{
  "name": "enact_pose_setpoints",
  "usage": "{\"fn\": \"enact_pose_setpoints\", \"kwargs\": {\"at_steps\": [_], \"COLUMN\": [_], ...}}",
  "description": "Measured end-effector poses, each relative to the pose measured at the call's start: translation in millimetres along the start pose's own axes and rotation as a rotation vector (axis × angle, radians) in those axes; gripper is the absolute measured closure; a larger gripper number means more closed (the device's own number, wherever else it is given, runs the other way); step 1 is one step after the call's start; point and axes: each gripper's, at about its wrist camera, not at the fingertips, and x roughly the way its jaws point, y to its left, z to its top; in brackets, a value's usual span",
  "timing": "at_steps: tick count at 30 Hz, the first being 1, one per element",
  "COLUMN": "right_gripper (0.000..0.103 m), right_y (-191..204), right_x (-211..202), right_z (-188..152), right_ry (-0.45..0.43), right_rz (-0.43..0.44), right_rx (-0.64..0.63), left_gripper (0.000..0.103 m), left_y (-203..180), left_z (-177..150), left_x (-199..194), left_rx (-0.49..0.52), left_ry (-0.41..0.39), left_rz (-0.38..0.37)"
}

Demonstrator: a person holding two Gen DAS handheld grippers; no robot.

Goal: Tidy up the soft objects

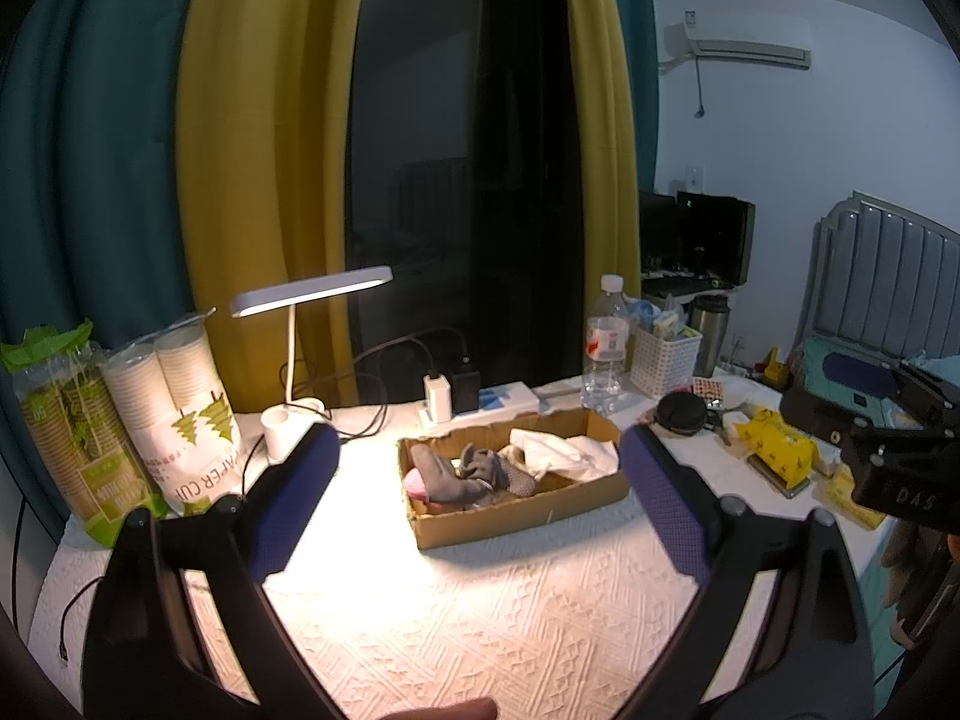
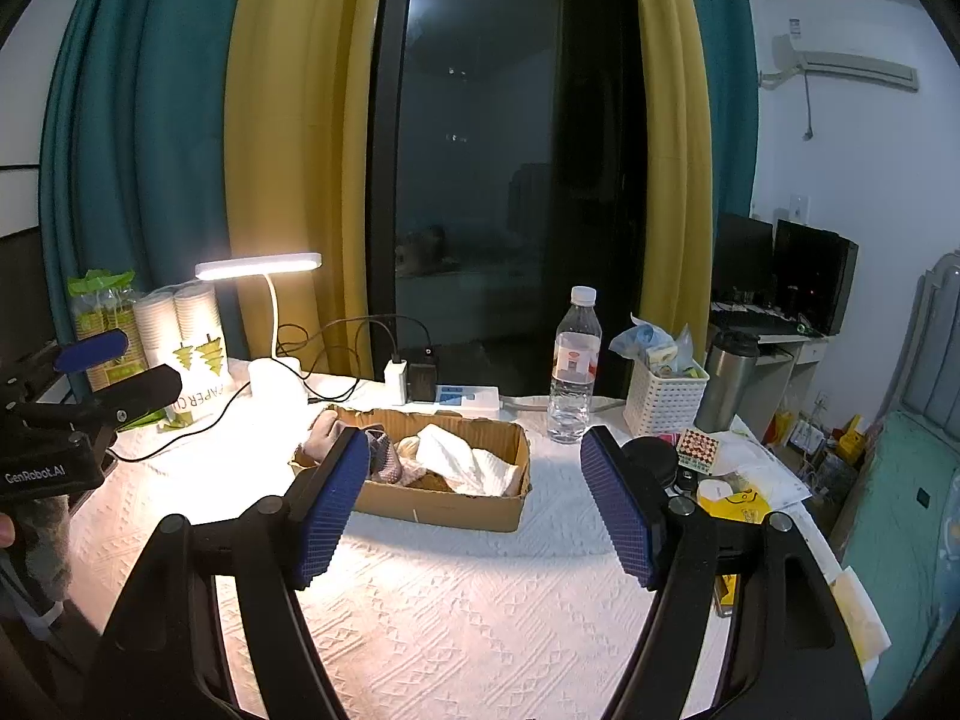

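Both spread wide, grasping nothing: left gripper point(image 1: 477, 498) and right gripper point(image 2: 474, 504), hovering over white textured tablecloth point(image 1: 480, 618). Ahead, shallow brown cardboard box point(image 1: 540, 507) holding grey socks point(image 1: 474, 471) and crumpled white cloth point(image 1: 570, 450).

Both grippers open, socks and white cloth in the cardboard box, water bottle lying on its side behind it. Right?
One error: the water bottle stands upright, cap on, as the right wrist view shows. Both the left gripper and right gripper are open; socks and white cloth lie in the cardboard box.
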Motion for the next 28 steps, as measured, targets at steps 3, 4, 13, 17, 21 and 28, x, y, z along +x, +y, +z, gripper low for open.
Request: {"fn": "enact_pose_setpoints", "kwargs": {"at_steps": [3,4,13,17,21,28], "right_gripper": [0.027,0.027,0.027,0.027,0.027,0.027], "right_y": [-0.1,-0.1,-0.5,-0.3,-0.9,-2.0], "right_x": [0.3,0.4,0.3,1.0,1.2,4.2], "right_z": [0.0,0.0,-4.2,-4.0,-3.8,-7.5], "right_ry": [0.000,0.001,0.010,0.010,0.010,0.016], "right_rz": [0.000,0.000,-0.002,-0.002,0.000,0.005], "right_rx": [0.000,0.000,-0.004,-0.003,-0.002,0.001], "left_gripper": [0.007,0.007,0.007,0.007,0.007,0.007], "left_y": [-0.3,0.1,0.5,-0.3,-0.5,-2.3], "left_z": [-0.8,-0.6,-0.6,-1.5,-2.5,-3.5], "left_x": [1.2,0.8,1.0,2.5,4.0,9.6], "left_rx": [0.000,-0.001,-0.001,-0.003,-0.004,-0.002], "left_ry": [0.000,0.001,-0.001,0.003,0.004,0.009], "left_rz": [0.000,0.000,-0.001,0.000,0.002,-0.004]}}
